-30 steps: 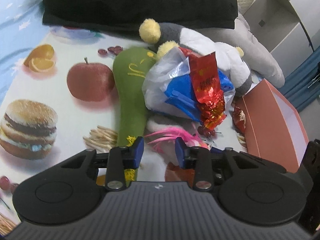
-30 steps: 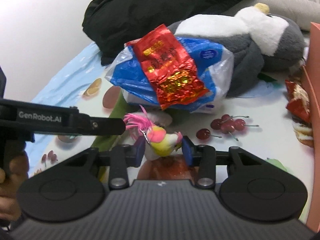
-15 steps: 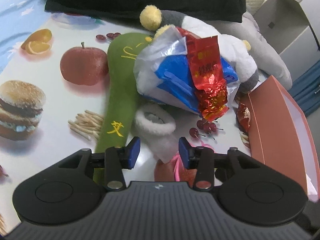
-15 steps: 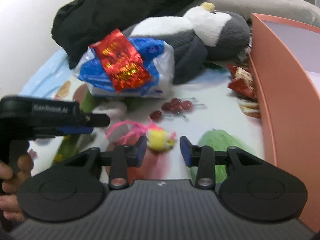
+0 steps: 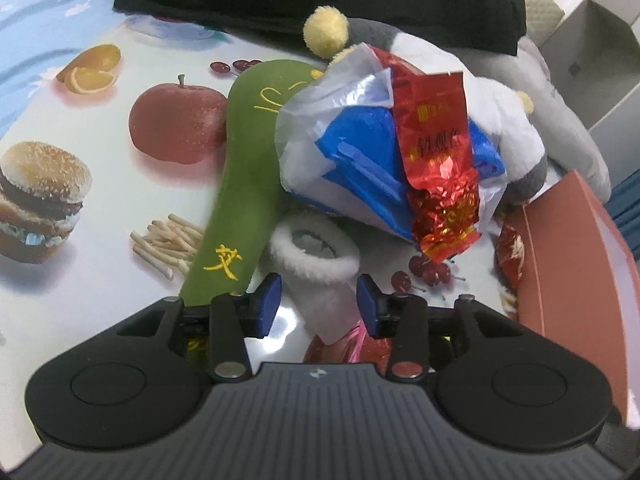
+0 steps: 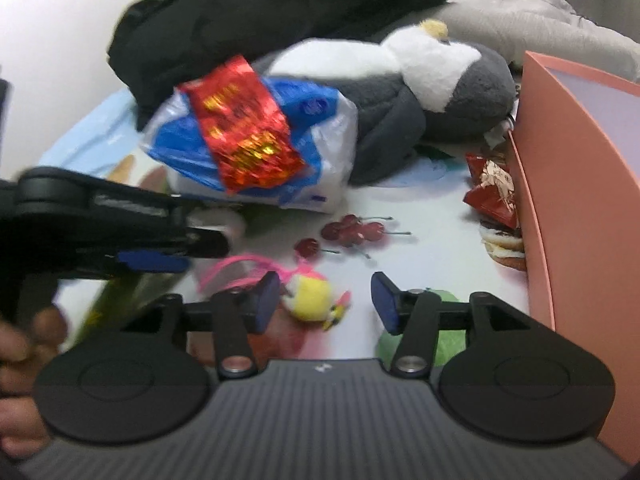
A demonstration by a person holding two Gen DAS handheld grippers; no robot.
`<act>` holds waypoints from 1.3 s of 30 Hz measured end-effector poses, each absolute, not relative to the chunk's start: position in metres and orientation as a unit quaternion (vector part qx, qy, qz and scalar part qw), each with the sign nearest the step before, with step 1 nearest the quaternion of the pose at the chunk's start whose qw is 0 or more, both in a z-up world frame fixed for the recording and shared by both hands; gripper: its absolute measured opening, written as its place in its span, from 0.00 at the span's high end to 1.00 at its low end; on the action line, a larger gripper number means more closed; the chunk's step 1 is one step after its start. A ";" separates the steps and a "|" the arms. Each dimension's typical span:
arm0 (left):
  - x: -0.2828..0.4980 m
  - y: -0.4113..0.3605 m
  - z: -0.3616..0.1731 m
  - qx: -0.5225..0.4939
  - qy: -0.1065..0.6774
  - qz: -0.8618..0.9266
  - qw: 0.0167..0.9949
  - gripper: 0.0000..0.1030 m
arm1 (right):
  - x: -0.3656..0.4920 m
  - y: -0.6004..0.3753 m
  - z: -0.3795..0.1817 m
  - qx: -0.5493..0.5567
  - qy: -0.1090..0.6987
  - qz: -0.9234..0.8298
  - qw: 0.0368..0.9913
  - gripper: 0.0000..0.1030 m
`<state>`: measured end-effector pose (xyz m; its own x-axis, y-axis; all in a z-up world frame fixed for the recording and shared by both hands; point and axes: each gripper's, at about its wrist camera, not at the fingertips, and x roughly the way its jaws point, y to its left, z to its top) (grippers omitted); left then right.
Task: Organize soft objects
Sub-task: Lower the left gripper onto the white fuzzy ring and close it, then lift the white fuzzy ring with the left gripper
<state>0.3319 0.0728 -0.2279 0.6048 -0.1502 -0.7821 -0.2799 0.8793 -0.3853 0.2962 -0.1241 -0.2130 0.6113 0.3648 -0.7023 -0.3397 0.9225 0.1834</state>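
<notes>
Sorting soft things on a fruit-print cloth [image 5: 100, 208], box [image 6: 580, 184] at the right edge still to be filled, as far as can be judged; right gripper [image 6: 324, 300] half open, jaws just opened wider, with the bird toy [image 6: 312, 294] lying loose on the cloth between them, nearer the left pad, neither pad pressing on it; left gripper [image 5: 318, 300] half open too, jaws just narrowed a little, straddling the near end of the sock [image 5: 320, 264], pads clear of it; sock touching the green plush [image 5: 248, 168] on its left, tucked under the bag [image 5: 360, 152] with the red packet [image 5: 436, 152] on top; penguin [image 6: 420, 80] far behind, against black clothes [image 6: 260, 12]. Step in hand, by the look of it: bird let go, sock next. Next move: ease the left gripper forward over the fluffy cuff, close gently, draw it free without dragging the bag.
</notes>
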 end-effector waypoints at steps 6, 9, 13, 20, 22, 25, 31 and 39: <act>0.330 0.078 -0.227 -0.251 0.447 0.017 0.858 0.74 | 0.306 -0.122 -0.227 0.030 0.416 0.229 0.879 0.51; 0.327 0.079 -0.223 -0.255 0.447 0.008 0.857 0.82 | 0.303 -0.121 -0.223 0.024 0.420 0.232 0.877 0.61; 0.321 0.083 -0.217 -0.265 0.455 -0.008 0.850 0.98 | 0.296 -0.127 -0.213 0.031 0.422 0.226 0.877 0.62; 0.291 0.089 -0.215 -0.294 0.460 -0.019 0.838 1.00 | 0.272 -0.141 -0.200 0.035 0.424 0.212 0.880 0.62; 0.284 0.089 -0.214 -0.293 0.452 -0.013 0.842 1.00 | 0.264 -0.146 -0.200 0.038 0.426 0.206 0.880 0.62; 0.281 0.089 -0.212 -0.294 0.440 -0.014 0.849 0.99 | 0.252 -0.149 -0.200 0.038 0.428 0.196 0.881 0.62; 0.294 0.079 -0.210 -0.263 0.440 -0.006 0.858 0.55 | 0.236 -0.152 -0.202 0.032 0.432 0.188 0.882 0.62; 0.318 0.058 -0.223 -0.217 0.453 -0.002 0.865 0.54 | 0.229 -0.149 -0.207 0.021 0.440 0.184 0.879 0.62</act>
